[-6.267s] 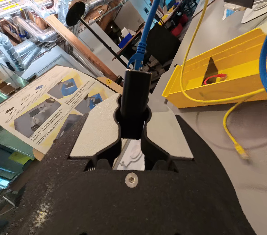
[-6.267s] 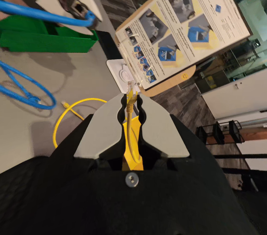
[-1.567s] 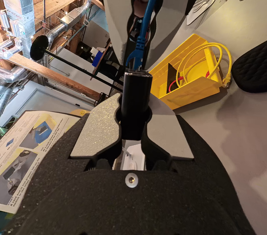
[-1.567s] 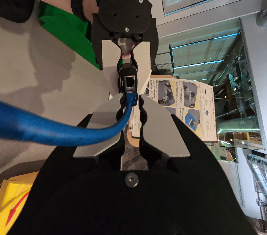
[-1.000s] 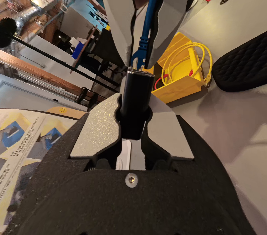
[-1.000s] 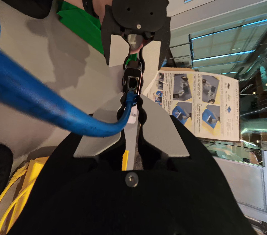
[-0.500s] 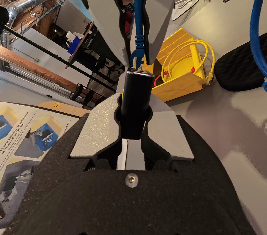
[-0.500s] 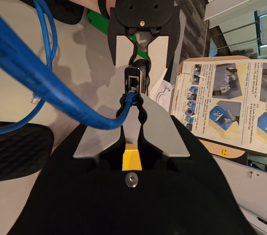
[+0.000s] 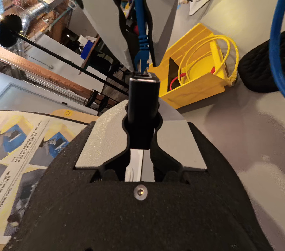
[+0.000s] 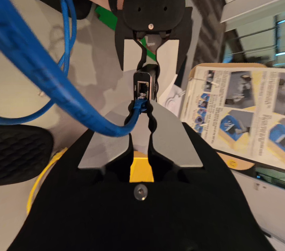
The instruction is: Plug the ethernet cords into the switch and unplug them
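My left gripper is shut on a small black switch and holds it up in the air. The right gripper is shut on the plug of a blue ethernet cord. It faces the left gripper end to end. The blue plug has its clear tip at the mouth of the switch's lower port. I cannot tell how deep it sits. The upper port is empty. The right gripper's fingers fill the top of the left wrist view.
A yellow bin on the grey table holds a coiled yellow cord and a red cord. A black pad lies beside it. A green bin sits behind the left hand. An instruction sheet stands nearby.
The yellow cord the right gripper held 6.3 s ago now lies in the yellow bin. The right gripper has closed on the blue plug at the switch. Both grippers have tilted together.
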